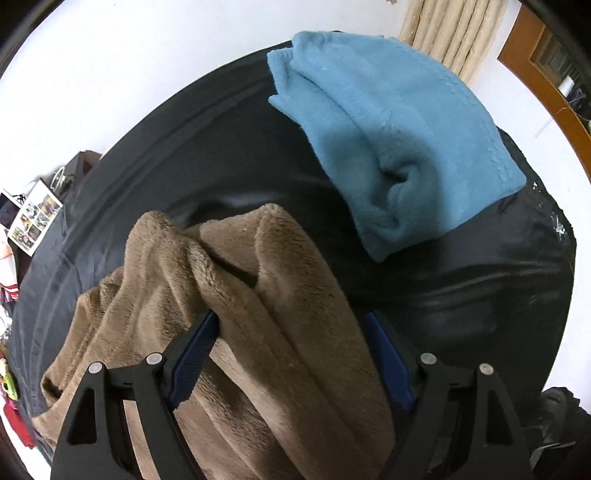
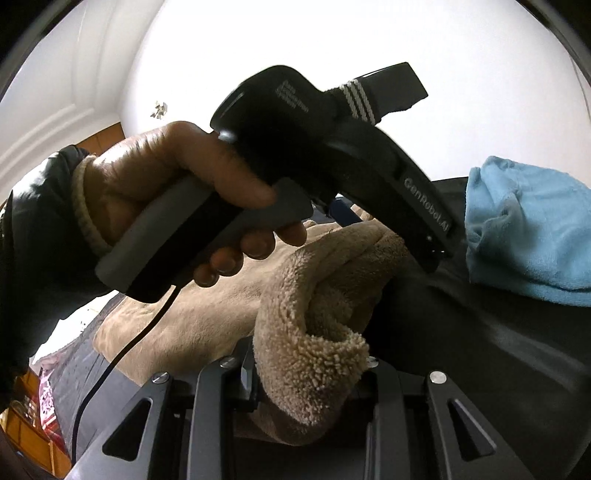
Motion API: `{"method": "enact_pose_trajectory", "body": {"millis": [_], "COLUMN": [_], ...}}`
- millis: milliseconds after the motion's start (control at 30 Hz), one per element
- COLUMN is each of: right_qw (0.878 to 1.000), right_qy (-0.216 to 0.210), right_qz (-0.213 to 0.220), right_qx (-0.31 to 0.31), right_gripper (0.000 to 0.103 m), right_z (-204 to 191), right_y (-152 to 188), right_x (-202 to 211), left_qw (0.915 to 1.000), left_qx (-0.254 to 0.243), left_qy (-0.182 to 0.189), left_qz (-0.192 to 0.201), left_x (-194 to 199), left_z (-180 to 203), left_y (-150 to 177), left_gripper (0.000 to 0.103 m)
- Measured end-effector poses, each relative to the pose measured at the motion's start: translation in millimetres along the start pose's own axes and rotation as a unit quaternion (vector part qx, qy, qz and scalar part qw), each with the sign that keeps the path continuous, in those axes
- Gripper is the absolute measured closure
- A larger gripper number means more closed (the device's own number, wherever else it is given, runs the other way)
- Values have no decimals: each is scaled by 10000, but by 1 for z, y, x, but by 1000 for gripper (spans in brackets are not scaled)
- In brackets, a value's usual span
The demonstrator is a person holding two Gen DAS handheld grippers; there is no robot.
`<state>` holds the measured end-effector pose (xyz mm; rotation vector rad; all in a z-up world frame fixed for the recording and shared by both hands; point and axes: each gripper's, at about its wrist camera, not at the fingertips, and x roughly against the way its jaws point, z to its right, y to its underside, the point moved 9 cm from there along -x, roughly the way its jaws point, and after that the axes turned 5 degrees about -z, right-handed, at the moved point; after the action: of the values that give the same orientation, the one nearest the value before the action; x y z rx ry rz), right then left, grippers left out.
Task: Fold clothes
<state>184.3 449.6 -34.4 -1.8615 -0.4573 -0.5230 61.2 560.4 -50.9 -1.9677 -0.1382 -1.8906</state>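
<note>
A brown fleece garment lies bunched on the black-covered table. My left gripper has its jaws spread wide with thick folds of the brown garment lying between them, not pinched tight. My right gripper is shut on a bunched edge of the same brown garment, which fills the gap between its fingers. The left gripper's handle, held by a hand, fills the right wrist view. A folded blue fleece garment lies at the far right of the table and also shows in the right wrist view.
White walls surround the table. A beige curtain and a wooden frame stand at the back right. A photo sheet and cluttered items lie off the table's left edge. A black cable hangs from the handle.
</note>
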Motion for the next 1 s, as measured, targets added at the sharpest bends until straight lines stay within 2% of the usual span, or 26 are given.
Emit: {"method": "enact_pose_trajectory", "body": {"millis": [33, 100, 133, 167, 200, 267, 433, 500, 533, 567, 700, 833, 900, 967, 1000], "right_qw": [10000, 10000, 10000, 10000, 10000, 9999, 9992, 9984, 9977, 9971, 9951, 9948, 9957, 9955, 9952], "right_qy": [0, -1, 1, 3, 5, 4, -1, 32, 52, 67, 199, 299, 200, 67, 15], "right_qz": [2, 5, 2, -1, -4, -6, 12, 3, 24, 51, -36, -246, -368, -476, -530], "right_qx": [1, 3, -18, -39, -61, -145, -410, -565, -674, -763, -970, -942, -824, -817, -821], "right_gripper": [73, 73, 73, 72, 72, 72, 70, 52, 32, 21, 21, 21, 28, 74, 75], "right_z": [0, -1, -1, 0, 0, 2, 10, 18, 22, 25, 59, 54, 49, 47, 47], "right_y": [1, 2, 2, 3, 3, 5, 8, 11, 12, 12, 25, 26, 28, 31, 32], "right_x": [0, 0, -1, -1, -1, -2, -4, -2, -2, -2, 13, -6, -12, -17, -19], "left_qw": [10000, 10000, 9999, 9999, 9998, 9994, 9971, 9949, 9935, 9925, 9892, 9857, 9839, 9819, 9807], "left_qx": [-33, -6, 4, 18, 63, 146, 466, 640, 729, 782, 941, 1071, 1133, 1202, 1241], "left_qy": [-64, -15, -7, 4, 41, 96, 342, 506, 604, 660, 817, 973, 1060, 1143, 1187], "left_qz": [-12, 79, 116, 154, 197, 285, 501, 591, 632, 665, 768, 859, 887, 917, 935], "left_x": [-1, 1, 2, 3, 5, 11, 26, 32, 36, 38, 45, 55, 52, 50, 49], "left_z": [-1, -5, -7, -9, -12, -17, -34, -42, -46, -49, -49, -47, -45, -46, -47], "left_y": [1, 3, 5, 6, 8, 11, 20, 23, 18, 19, 23, 22, 18, 14, 11], "left_gripper": [19, 30, 44, 53, 55, 71, 78, 79, 79, 79, 79, 79, 79, 79, 79]}}
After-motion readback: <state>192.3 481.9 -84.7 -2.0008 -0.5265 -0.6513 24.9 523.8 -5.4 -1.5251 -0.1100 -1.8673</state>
